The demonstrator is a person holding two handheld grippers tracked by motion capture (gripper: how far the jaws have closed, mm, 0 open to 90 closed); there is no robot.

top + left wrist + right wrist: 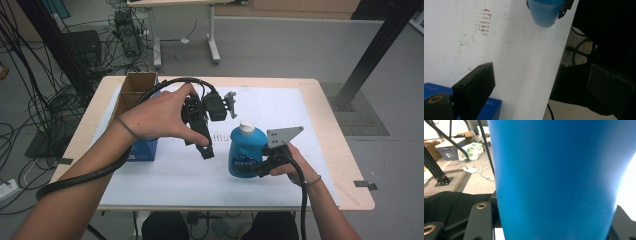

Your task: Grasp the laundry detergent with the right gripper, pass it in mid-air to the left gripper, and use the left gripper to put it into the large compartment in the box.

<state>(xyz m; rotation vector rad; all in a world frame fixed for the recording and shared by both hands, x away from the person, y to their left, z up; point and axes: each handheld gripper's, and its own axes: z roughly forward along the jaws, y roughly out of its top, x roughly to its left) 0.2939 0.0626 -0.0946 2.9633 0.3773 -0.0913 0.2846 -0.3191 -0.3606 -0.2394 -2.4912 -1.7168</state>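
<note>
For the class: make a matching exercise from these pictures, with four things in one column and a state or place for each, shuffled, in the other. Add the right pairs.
Column one:
1. blue bottle
2. left gripper
3. right gripper
4. cardboard box

Column two:
A. jaws wide apart, nothing between them
B. stands open at the table's far left corner
C. upright on the white sheet, white cap on top
D. jaws closed on the bottle's lower body

Pairs: 1-C, 2-A, 3-D, 4-B
</note>
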